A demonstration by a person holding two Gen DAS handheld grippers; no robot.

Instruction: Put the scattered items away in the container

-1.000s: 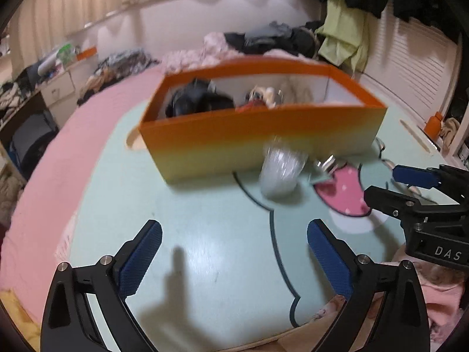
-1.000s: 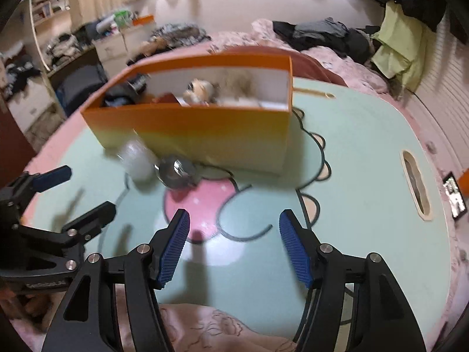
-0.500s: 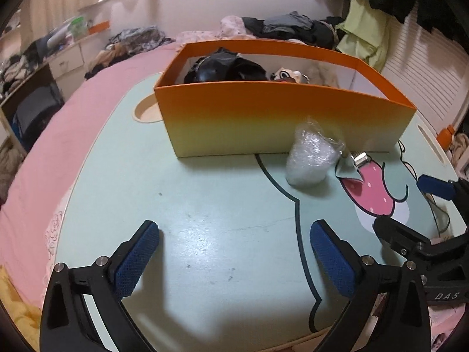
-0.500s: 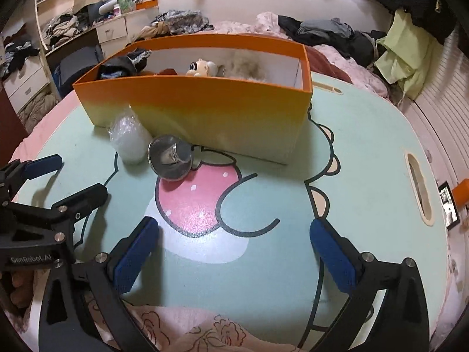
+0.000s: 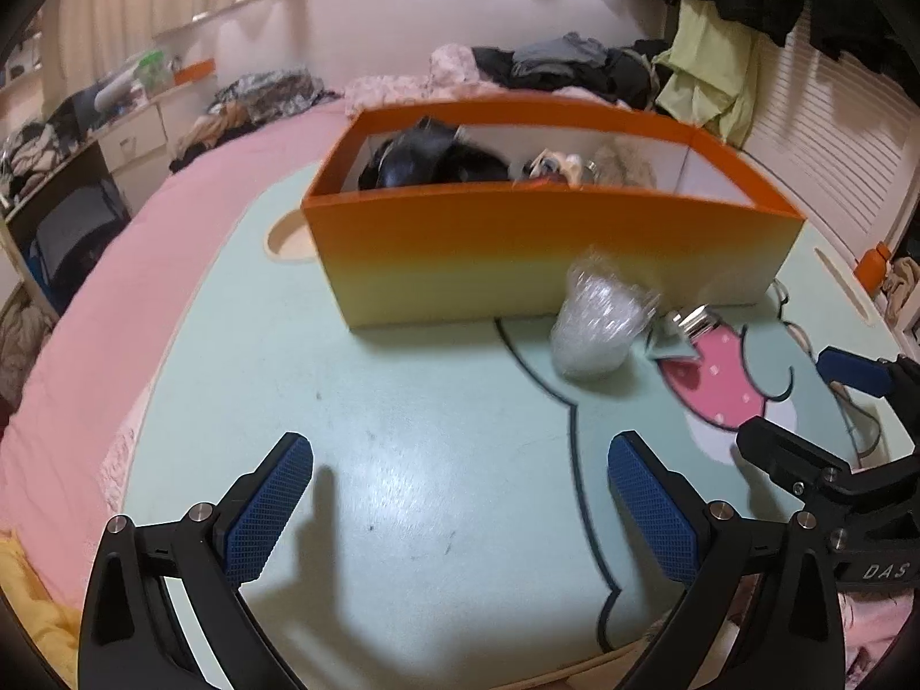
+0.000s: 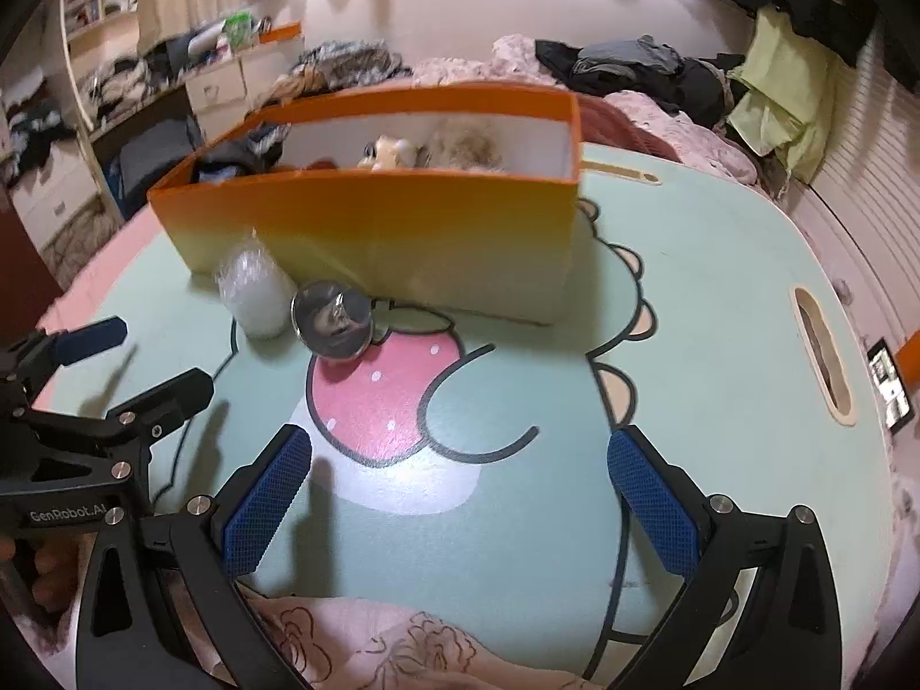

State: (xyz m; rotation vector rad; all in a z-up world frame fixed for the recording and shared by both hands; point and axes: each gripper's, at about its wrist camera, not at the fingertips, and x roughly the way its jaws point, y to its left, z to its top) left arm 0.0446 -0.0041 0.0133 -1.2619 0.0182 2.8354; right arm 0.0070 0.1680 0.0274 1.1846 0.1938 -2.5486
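Observation:
An orange box [image 5: 517, 247] [image 6: 368, 218] stands on the pale green cartoon table top [image 5: 402, 460]; dark cloth, a small plush toy and fluffy things lie inside it. In front of the box rests a crinkled clear plastic bag [image 5: 592, 328] [image 6: 256, 296], and beside it a round shiny metal piece [image 6: 332, 319] [image 5: 687, 325]. My left gripper [image 5: 460, 509] is open above bare table, well short of the bag. My right gripper [image 6: 460, 503] is open too, nothing between its blue pads, near the table's front edge. Each gripper shows at the side of the other's view.
The table lies on a pink bed cover [image 5: 115, 316]. Piles of clothes [image 5: 575, 63] lie behind the box. Drawers and shelves [image 6: 69, 172] stand at the left. Slot cut-outs [image 6: 819, 356] mark the table's right side. A floral pink cloth [image 6: 374, 644] lies under my right gripper.
My right gripper's jaws have spread from half open to wide. Both views shifted and wobbled slightly; the bag and the metal piece stay in front of the box.

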